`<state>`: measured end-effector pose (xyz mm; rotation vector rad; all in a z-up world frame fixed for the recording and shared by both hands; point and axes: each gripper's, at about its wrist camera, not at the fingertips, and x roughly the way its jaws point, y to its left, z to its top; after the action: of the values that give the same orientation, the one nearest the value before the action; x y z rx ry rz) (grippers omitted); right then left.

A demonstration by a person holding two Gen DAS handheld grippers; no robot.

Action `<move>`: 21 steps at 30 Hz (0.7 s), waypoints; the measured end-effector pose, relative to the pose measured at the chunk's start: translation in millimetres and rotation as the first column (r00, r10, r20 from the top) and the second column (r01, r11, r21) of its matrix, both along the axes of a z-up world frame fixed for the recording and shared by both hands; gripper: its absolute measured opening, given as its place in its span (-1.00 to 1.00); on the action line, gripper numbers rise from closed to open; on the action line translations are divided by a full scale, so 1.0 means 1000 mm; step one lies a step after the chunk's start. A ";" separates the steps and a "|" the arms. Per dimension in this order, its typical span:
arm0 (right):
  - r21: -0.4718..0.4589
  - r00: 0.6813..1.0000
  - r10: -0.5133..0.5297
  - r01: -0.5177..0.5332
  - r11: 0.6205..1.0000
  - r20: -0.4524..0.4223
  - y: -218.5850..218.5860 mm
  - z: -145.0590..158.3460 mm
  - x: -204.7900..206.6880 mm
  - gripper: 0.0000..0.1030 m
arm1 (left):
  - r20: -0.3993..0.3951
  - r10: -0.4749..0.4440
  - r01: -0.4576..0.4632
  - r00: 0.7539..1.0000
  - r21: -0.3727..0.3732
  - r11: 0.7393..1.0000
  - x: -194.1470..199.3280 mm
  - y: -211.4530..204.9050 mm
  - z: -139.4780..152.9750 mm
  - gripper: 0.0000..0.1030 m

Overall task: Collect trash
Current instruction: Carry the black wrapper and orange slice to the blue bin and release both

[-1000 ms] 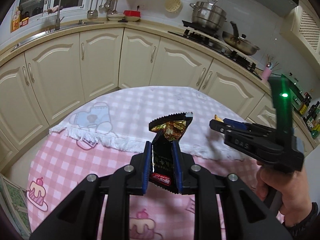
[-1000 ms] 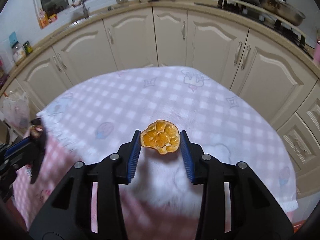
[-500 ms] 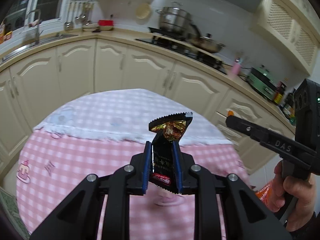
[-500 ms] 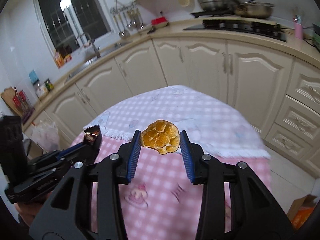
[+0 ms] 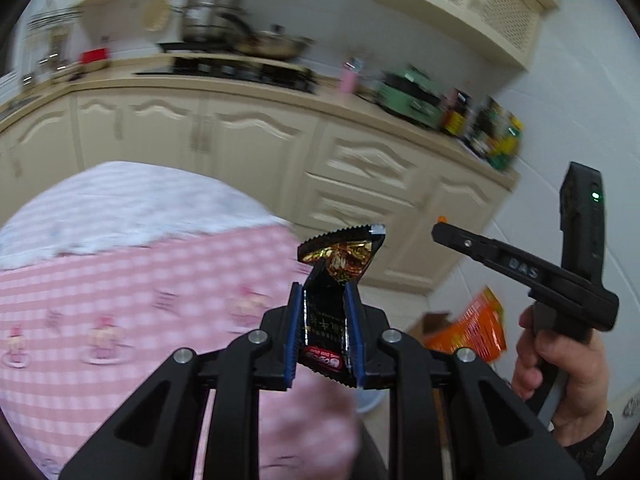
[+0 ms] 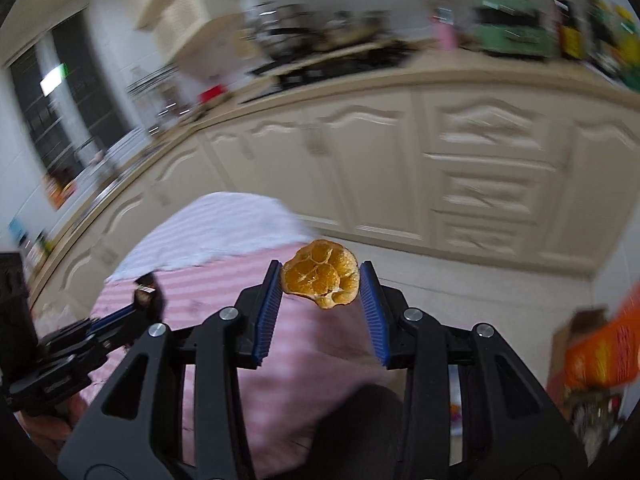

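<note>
Kitchen cabinets blur behind the pink checked tablecloth (image 5: 120,280) as the left gripper (image 5: 325,328) clamps a black snack wrapper (image 5: 334,280) and the right gripper (image 6: 320,300) pinches an orange peel (image 6: 320,274) by its edges, which a jolt could shake loose onto the floor.

Cream cabinets (image 6: 360,168) with carved doors and drawers run under a pale bench (image 5: 248,88) that carries a blurred black hob (image 5: 240,70) with steel pots (image 5: 212,16). White tiled walls (image 5: 568,112) rise behind. A dark window (image 6: 60,120) sits at the left. A round table wears a pink checked cloth (image 5: 120,280).
</note>
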<state>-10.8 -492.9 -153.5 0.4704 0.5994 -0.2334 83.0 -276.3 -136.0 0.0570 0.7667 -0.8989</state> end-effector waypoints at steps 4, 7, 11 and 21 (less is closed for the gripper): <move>0.056 0.989 -0.120 0.125 0.991 -0.086 -0.048 -0.042 -0.032 -0.25 | -0.047 -0.100 0.102 0.994 0.035 0.994 -0.023 -0.051 -0.025 -0.61; 0.120 0.972 -0.176 0.196 0.973 -0.159 -0.076 -0.081 -0.049 -0.25 | -0.069 -0.169 0.174 0.983 0.086 0.981 -0.038 -0.091 -0.046 -0.61; 0.183 0.953 -0.189 0.235 0.955 -0.237 -0.095 -0.123 -0.054 -0.25 | -0.109 -0.217 0.232 0.970 0.153 0.961 -0.046 -0.134 -0.076 -0.61; 0.337 0.915 -0.199 0.322 0.885 -0.351 -0.131 -0.203 -0.057 -0.25 | -0.313 -0.197 0.289 0.929 0.285 0.914 -0.026 -0.204 -0.167 -0.61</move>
<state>-67.5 -623.5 -356.5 0.9172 0.8954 -0.4588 56.9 -480.5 -303.2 0.3332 1.1891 -1.0228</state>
